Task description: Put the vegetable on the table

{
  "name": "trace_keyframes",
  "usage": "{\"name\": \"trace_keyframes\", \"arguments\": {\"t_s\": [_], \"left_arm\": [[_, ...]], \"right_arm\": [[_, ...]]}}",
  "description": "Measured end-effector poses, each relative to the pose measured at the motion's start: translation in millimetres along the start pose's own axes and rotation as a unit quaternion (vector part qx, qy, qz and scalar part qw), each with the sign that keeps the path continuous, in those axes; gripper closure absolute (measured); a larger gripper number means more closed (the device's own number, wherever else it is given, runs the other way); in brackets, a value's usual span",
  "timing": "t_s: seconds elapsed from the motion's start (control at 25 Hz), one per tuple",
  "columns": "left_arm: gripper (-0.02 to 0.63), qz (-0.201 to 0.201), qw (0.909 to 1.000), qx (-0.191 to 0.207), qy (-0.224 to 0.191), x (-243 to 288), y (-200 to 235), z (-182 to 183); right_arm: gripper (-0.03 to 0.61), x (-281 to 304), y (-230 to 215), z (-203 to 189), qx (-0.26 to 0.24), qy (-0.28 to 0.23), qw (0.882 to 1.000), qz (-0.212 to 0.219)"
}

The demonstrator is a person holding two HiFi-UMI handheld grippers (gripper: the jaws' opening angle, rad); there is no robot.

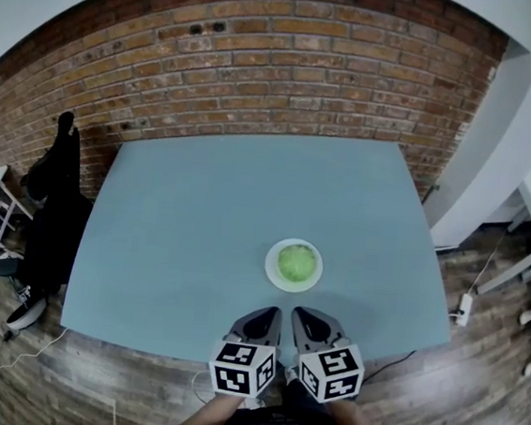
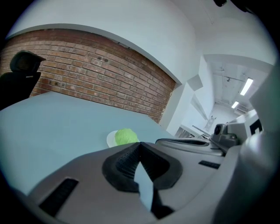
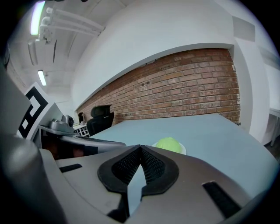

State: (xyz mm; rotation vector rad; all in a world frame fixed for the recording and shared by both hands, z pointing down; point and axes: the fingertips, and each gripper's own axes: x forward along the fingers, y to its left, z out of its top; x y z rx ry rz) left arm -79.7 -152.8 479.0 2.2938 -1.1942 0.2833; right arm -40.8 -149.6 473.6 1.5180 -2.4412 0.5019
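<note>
Both units are held side by side at the near edge of the counter [image 1: 199,219], each carrying its marker cube at the rear. The left hand-held gripper [image 1: 271,313] is clenched: in the left gripper view its ribbed black pads [image 2: 127,158] meet at the tips with nothing between them. The right hand-held gripper [image 1: 299,313] is likewise clenched and empty, its pads [image 3: 153,165] touching at the tips in the right gripper view. The vegetable [image 1: 297,261], a round pale-green head, sits on a small white plate [image 1: 270,265] towards the near right part of the counter, just beyond both sets of jaws and apart from them; neither unit touches it. The rest of the blue-grey counter surface carries no other item that can be made out. A brick wall [image 1: 263,56] runs along the far side. A black chair [image 1: 57,204] stands on the wooden floor [image 1: 436,385] off the counter's left edge, with cables trailing nearby.
</note>
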Motion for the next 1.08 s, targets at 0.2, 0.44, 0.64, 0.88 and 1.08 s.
{"name": "trace_keyframes", "arguments": {"t_s": [0.2, 0.44, 0.64, 0.88, 1.08], "left_arm": [[0.614, -0.005, 1.0000, -0.003, -0.006, -3, -6, -2], [0.614, -0.007, 0.9999, 0.003, -0.006, -2, -13, -2], [0.614, -0.010, 0.9999, 0.007, -0.007, 1, -17, -2], [0.614, -0.006, 0.9998, 0.017, -0.007, 3, -18, 0], [0.614, -0.006, 0.9998, 0.017, -0.004, 4, -18, -2]], "right_arm": [[0.571, -8, 3, 0, -0.008, -0.002, 1.000, -0.003], [0.571, -15, 0, 2, -0.010, -0.005, 1.000, -0.011], [0.571, -19, -4, 0, -0.010, -0.001, 1.000, -0.015], [0.571, -19, -6, 2, -0.020, 0.000, 1.000, -0.017], [0.571, -20, -6, 2, -0.020, 0.000, 1.000, -0.018]]}}
